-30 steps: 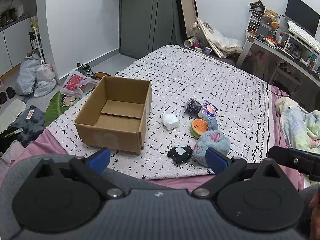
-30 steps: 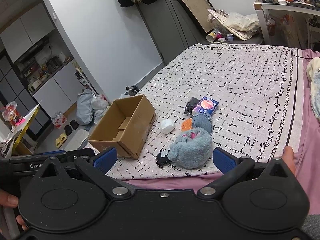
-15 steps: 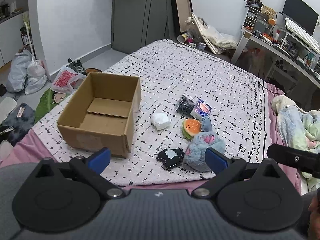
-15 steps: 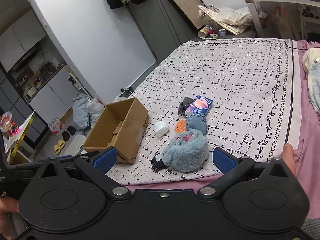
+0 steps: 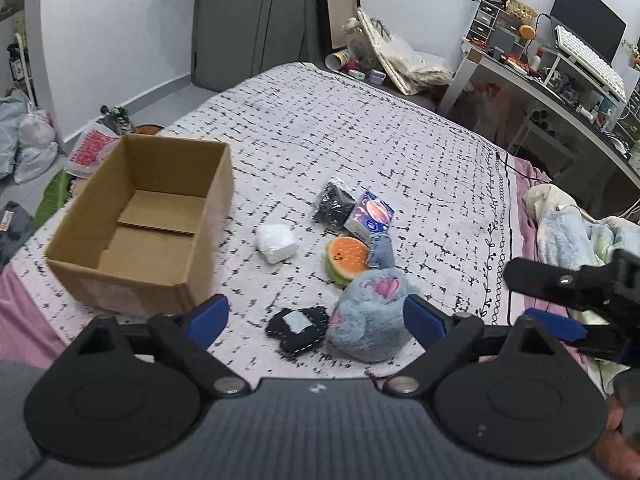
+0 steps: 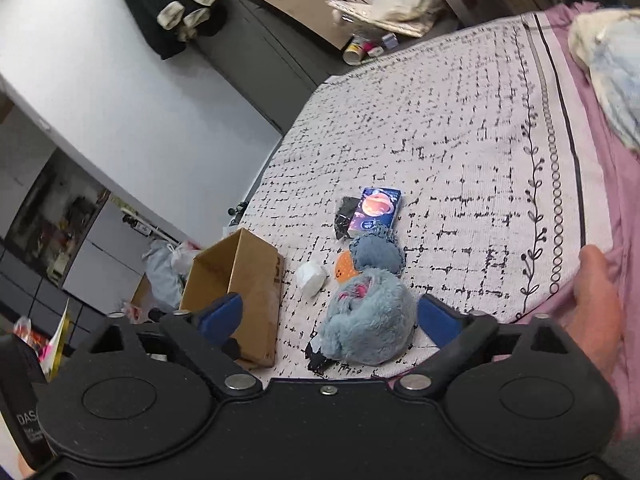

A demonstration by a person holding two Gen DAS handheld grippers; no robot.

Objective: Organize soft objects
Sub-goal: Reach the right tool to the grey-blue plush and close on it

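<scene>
Bed [image 5: 360,128] covered by a pale spread with a black dashed grid is bearing all the task's things, seen from both wrist cameras. Left gripper [image 5: 316,316], with blue pads on black fingers, is hovering above the near edge of the bed; its jaws have just been closing a little yet are standing wide apart, with nothing pressed between them, though a fluffy grey-blue plush toy with pink patches [image 5: 370,320] and a small black pouch with a pale label [image 5: 296,328] are appearing in the gap beyond them. Right gripper [image 6: 328,318], likewise blue-padded, is tilting to one side; its jaws have also just been closing slightly and are remaining unclenched, the same grey-blue plush lying on the spread beyond the tips, untouched.

An open brown cardboard box [image 5: 140,220] is sitting near the left edge of the bed with no soft item visible inside. A white crumpled soft bundle [image 5: 276,242] is lying between the box and the plush group. An orange and green round fruit-shaped cushion [image 5: 346,260] is resting just behind the plush, touching a smaller grey plush piece [image 5: 380,248]. Farther back, a purple printed tissue packet [image 5: 370,216] is lying against a black glittery bag [image 5: 332,202]. A person's hand [image 6: 596,312] is showing at the right rim of the right wrist view.
</scene>
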